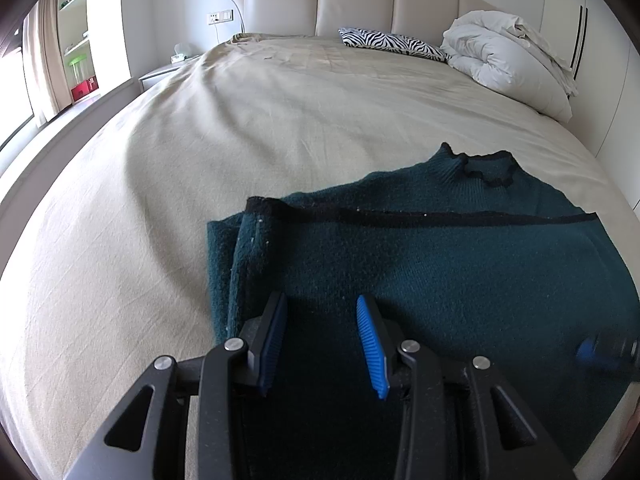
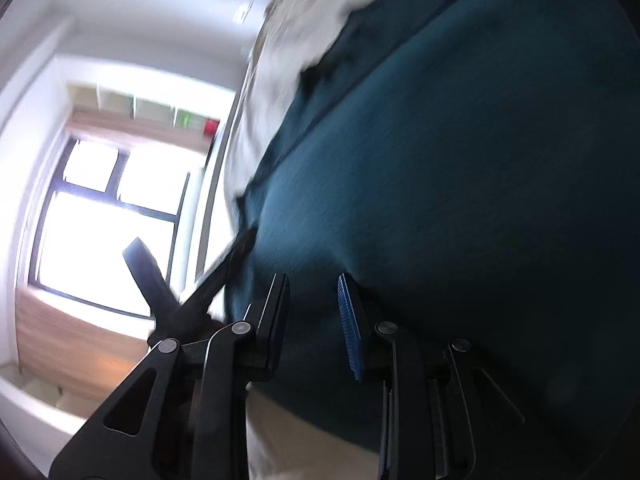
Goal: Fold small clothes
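A dark teal knitted sweater (image 1: 440, 248) with black trim lies spread on a large bed (image 1: 240, 140) covered in a beige sheet, close to the bed's near edge and toward its right side. Its collar points toward the headboard (image 1: 352, 0), and a black band runs across the body. The sweater's left edge is folded over into a thick, doubled-up ridge. The left gripper (image 1: 322, 300) hangs over the near part of the sweater, beside that ridge, its blue-padded jaws partly open with only a gap between them and nothing gripped. The right wrist view is rolled sideways and blurred: the right gripper (image 2: 312, 280) is also over the teal knit, jaws parted a little, nothing clamped between the pads. The right gripper shows only as a blurred blue smudge at the right edge of the left wrist view. At the far right corner of the bed, against the headboard, sits a bundled white duvet (image 1: 508, 56), with a zebra-print pillow (image 1: 392, 42) just beside it. A bright window (image 2: 108, 216) fills the wall past the bed's left side.
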